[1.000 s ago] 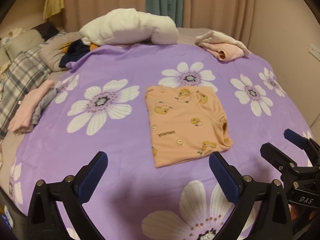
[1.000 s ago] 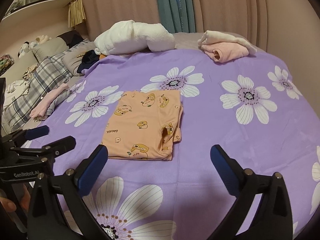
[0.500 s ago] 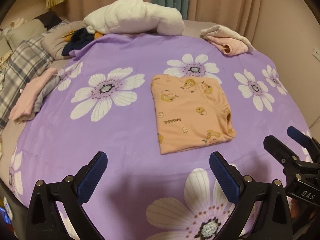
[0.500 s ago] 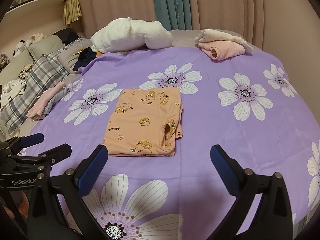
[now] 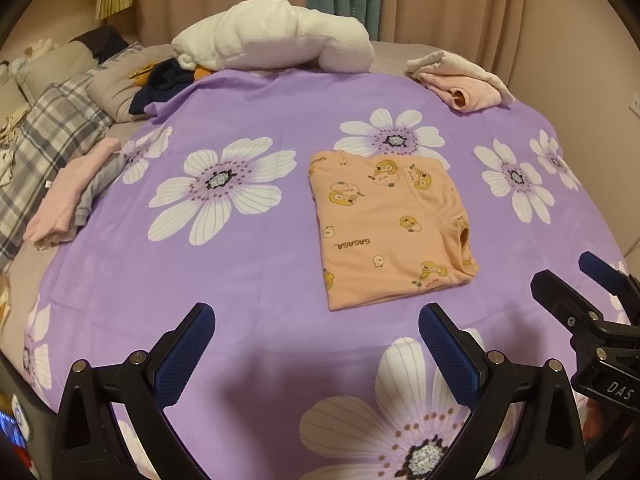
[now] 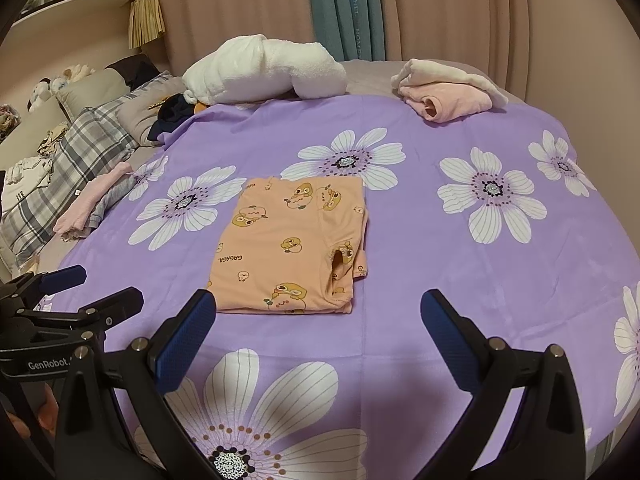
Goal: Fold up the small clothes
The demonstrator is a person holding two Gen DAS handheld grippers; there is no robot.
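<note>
Both hand-held grippers (image 5: pixel 316 354) (image 6: pixel 318 338) gape empty; only right view shows peach shirt's (image 6: pixel 290 244) layered edge

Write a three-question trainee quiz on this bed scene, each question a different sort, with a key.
1. True or false: the left gripper is shut on the orange shirt.
2. Multiple choice: the orange shirt lies A) folded flat on the purple sheet B) bunched on the white blanket C) in the right gripper.
3. Fill in: both grippers are ____.

Key: 1 false; 2 A; 3 open.
</note>
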